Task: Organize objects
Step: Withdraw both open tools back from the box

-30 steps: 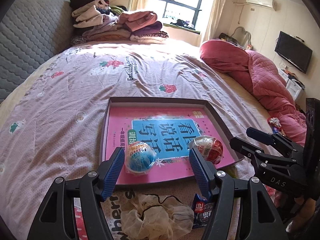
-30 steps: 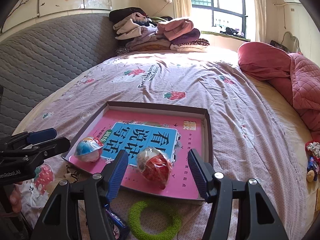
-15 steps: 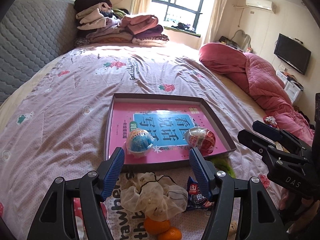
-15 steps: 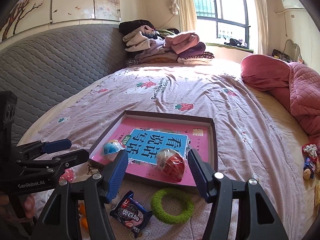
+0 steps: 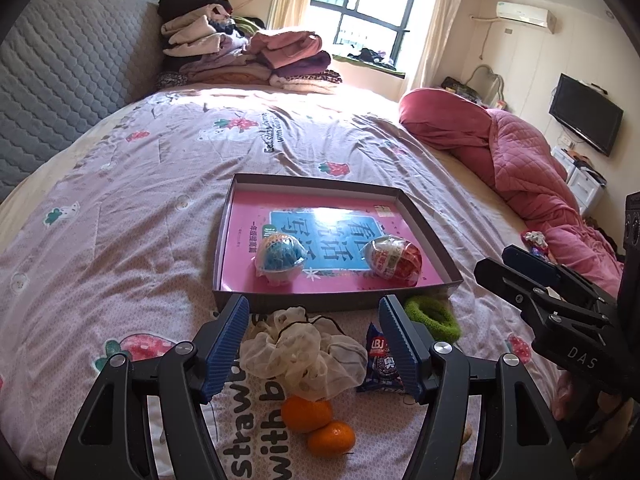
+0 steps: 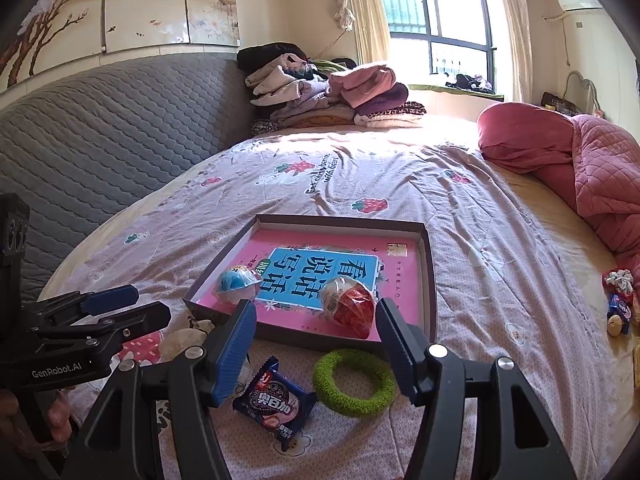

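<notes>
A shallow dark tray (image 5: 424,216) (image 6: 428,264) lies on the bed with a pink book (image 5: 248,256) (image 6: 400,280) in it. On the book rest a blue egg toy (image 5: 280,258) (image 6: 238,282) and a red egg toy (image 5: 394,258) (image 6: 350,306). In front of the tray lie a cream scrunchie (image 5: 304,354), a blue snack packet (image 5: 382,364) (image 6: 276,398), a green scrunchie (image 5: 434,316) (image 6: 354,376) and two oranges (image 5: 318,424). My left gripper (image 5: 314,344) hangs open above the cream scrunchie. My right gripper (image 6: 316,346) hangs open above the packet and green scrunchie, holding nothing.
A pink quilt (image 5: 516,160) (image 6: 592,168) is bunched on the right. Folded clothes (image 5: 248,56) (image 6: 328,92) are stacked at the bed's far end. Small wrapped sweets (image 6: 618,300) lie at the right edge. A grey padded headboard (image 6: 100,132) runs along the left.
Both grippers have drawn back from the tray, still open. The egg toys now lie beyond the fingers, and the scrunchies, packet and oranges have come into view.
</notes>
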{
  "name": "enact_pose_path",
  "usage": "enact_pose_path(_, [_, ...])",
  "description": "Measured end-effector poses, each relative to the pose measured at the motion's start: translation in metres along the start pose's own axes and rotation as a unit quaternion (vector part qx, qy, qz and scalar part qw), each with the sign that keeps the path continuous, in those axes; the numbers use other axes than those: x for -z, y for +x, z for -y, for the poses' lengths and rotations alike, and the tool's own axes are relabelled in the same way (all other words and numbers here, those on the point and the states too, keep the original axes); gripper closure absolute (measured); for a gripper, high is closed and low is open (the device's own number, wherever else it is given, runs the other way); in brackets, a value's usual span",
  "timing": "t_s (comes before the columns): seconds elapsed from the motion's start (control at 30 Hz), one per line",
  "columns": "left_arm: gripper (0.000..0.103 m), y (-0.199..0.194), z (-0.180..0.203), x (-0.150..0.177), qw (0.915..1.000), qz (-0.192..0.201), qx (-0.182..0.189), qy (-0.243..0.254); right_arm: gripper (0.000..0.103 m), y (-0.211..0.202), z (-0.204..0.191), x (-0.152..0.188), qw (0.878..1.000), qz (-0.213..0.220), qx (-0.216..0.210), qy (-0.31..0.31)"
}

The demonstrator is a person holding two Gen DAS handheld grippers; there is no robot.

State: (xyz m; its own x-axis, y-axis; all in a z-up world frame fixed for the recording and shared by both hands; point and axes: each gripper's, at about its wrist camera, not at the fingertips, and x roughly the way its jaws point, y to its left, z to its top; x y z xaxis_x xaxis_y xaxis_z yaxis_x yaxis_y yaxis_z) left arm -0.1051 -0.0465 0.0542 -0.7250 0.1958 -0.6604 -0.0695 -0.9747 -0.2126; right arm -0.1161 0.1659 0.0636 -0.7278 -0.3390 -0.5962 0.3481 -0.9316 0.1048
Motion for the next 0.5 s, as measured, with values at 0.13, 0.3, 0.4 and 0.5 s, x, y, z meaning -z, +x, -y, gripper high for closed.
enact_pose_path(0.13, [0.034, -0.004, 0.003, 0.004, 1.0000, -0.001, -0.001, 0.003, 0.041, -0.003, -0.001, 0.004, 1.000, -0.001, -0.002, 0.002])
enact_pose_path(0.3, [0.034, -0.008, 0.007, 0.010, 1.0000, -0.001, -0.002, 0.006, 0.041, -0.008, -0.003, 0.008, 1.000, -0.002, -0.004, -0.002])
enact_pose_path(0.4, [0.034, -0.010, 0.008, 0.013, 1.0000, -0.004, -0.002, 0.007, 0.041, -0.009, -0.004, 0.010, 1.000, -0.006, -0.008, -0.004])
enact_pose_path(0.5, [0.034, -0.012, 0.009, 0.015, 0.9999, -0.006, -0.002, 0.008, 0.041, -0.011, -0.006, 0.014, 1.000, -0.008, -0.005, -0.008])
